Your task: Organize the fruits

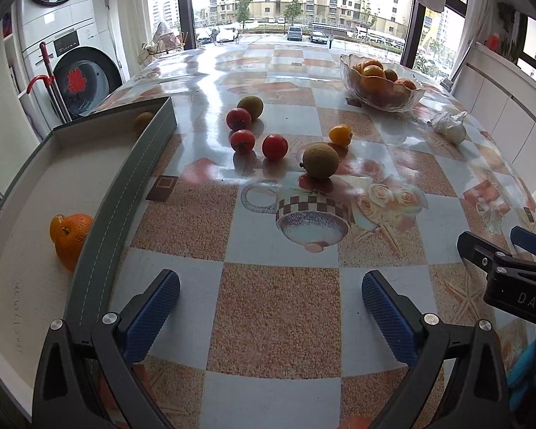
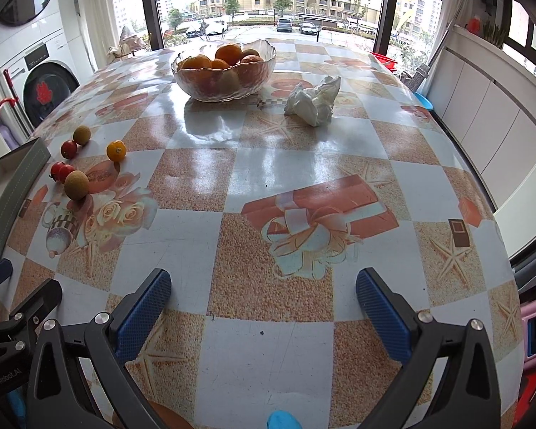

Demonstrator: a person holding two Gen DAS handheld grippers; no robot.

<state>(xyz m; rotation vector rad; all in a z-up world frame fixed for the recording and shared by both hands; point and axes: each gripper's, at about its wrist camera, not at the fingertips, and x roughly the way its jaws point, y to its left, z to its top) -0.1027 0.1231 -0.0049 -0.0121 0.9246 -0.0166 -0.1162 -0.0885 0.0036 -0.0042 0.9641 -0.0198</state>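
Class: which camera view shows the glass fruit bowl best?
The right wrist view: the glass bowl sits near centre, its whole rim and the oranges inside clear. The left wrist view shows it farther off, toward the upper right, smaller.

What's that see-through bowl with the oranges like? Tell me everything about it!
The glass bowl is clear, with a wavy rim and rippled, bumpy walls. It stands upright on the far part of the checkered table, heaped with oranges that rise above its rim. A crumpled white tissue lies beside it, apart. Neither gripper touches it.
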